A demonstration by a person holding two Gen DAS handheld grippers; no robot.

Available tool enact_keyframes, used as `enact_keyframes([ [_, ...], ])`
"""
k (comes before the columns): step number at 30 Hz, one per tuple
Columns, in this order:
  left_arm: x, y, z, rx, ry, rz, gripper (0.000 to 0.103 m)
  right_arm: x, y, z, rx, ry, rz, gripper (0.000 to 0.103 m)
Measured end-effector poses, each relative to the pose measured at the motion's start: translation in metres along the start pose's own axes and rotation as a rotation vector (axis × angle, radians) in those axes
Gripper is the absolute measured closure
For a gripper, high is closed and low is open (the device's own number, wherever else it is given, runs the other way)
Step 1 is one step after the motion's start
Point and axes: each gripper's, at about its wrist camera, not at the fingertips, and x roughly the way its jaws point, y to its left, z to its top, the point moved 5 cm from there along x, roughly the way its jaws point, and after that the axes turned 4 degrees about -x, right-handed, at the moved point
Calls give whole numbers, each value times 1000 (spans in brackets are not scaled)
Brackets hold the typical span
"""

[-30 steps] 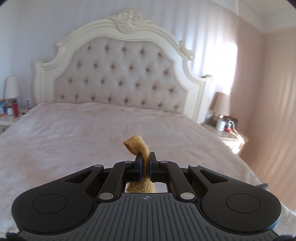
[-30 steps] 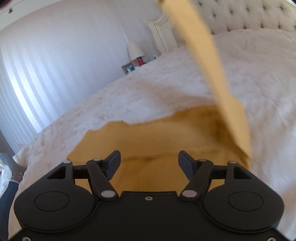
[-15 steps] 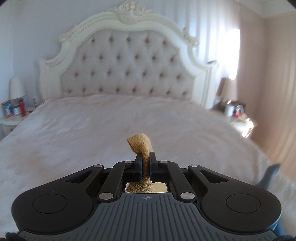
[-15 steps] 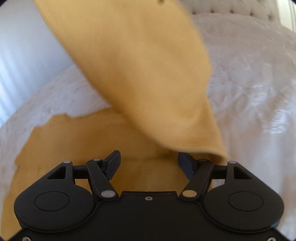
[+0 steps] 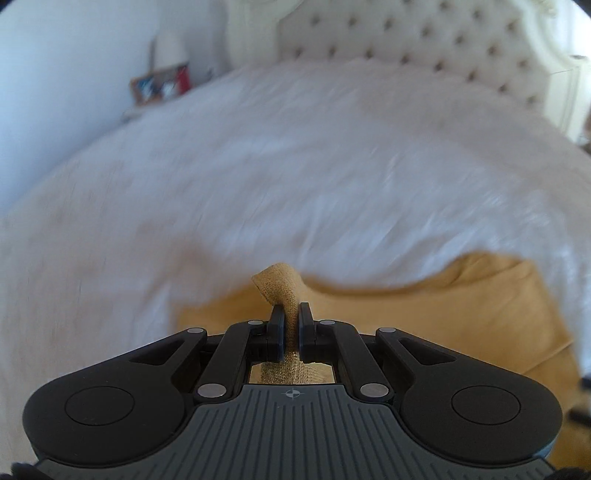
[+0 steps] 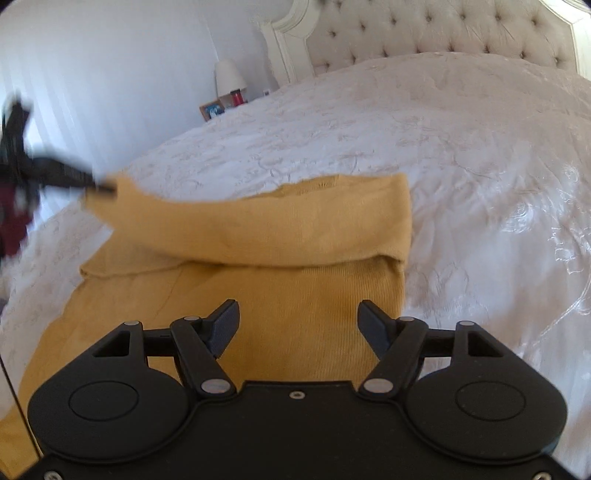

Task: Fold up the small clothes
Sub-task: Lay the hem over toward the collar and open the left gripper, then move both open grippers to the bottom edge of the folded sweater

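A white embroidered bedspread (image 6: 424, 140) fills our view, with a tufted headboard (image 6: 436, 33) and a lamp (image 6: 229, 75) behind it. Our left gripper (image 5: 290, 314), tilted down toward the bed, pinches a cuff of the mustard-yellow garment (image 6: 280, 266), which lies on the bedspread with one part folded across it. Our right gripper (image 6: 297, 319) hovers over the cloth with jaws apart (nothing between them).

A bedroom in a home. A wide bed (image 6: 424, 122) under a pale embroidered cover fills the room, backed by a tufted headboard (image 6: 424, 33) in a carved white frame. A nightstand beside it carries a lamp (image 6: 229, 74) and a photo frame (image 6: 212, 109).
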Motion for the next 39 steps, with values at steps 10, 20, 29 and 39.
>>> enact_keyframes([
  [10, 31, 24, -43, -31, 40, 39, 93, 2, -5, -2, 1, 5, -5, 29],
  [20, 36, 37, -53, -28, 6, 129, 77, 12, -4, -14, -44, 40, -37, 28],
  [29, -21, 28, -73, -38, -116, 125, 62, 19, -1, -24, -90, 40, -55, 23],
  [39, -64, 13, -160, -9, 11, 77, 61, 19, 1, -30, -106, 7, -65, 21],
])
